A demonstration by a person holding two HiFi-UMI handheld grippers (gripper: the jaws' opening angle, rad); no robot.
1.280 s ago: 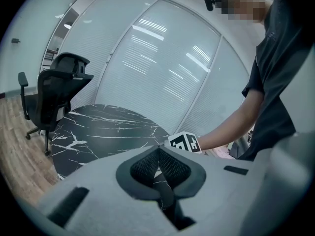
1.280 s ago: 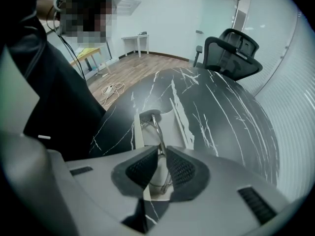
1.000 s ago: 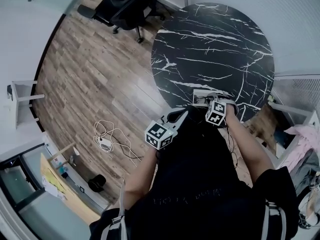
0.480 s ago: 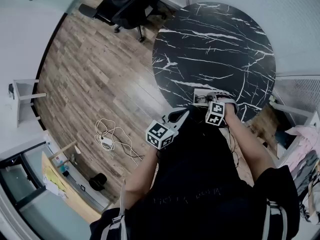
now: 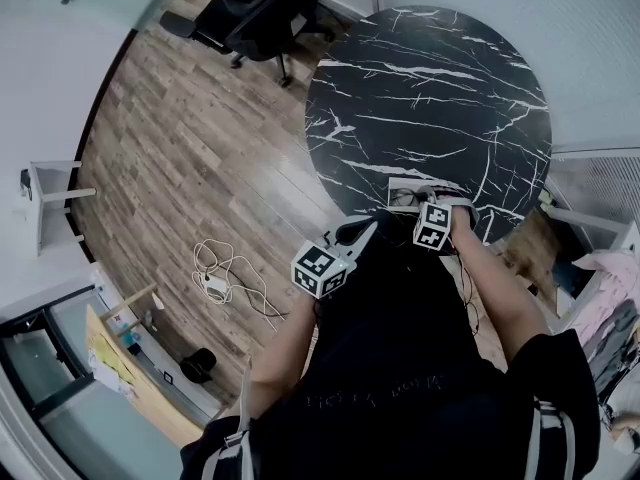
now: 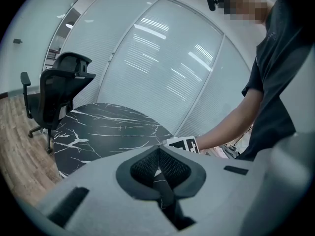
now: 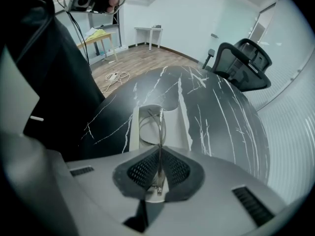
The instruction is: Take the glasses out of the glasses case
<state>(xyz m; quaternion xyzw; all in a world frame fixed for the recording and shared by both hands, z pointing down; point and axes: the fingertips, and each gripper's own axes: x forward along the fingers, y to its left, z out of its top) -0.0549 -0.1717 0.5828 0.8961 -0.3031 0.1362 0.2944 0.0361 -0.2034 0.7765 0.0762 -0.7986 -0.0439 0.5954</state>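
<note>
Right gripper view: right gripper clamps glasses at open case

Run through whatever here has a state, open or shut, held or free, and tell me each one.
glasses case: open, lying on the table.
glasses: pinched in the right gripper, on edge above the open case.
right gripper: shut on the glasses.
left gripper: shut, nothing between its jaws, held off the table.

bare marble tabletop beyond the case, office chair past its edge
</note>
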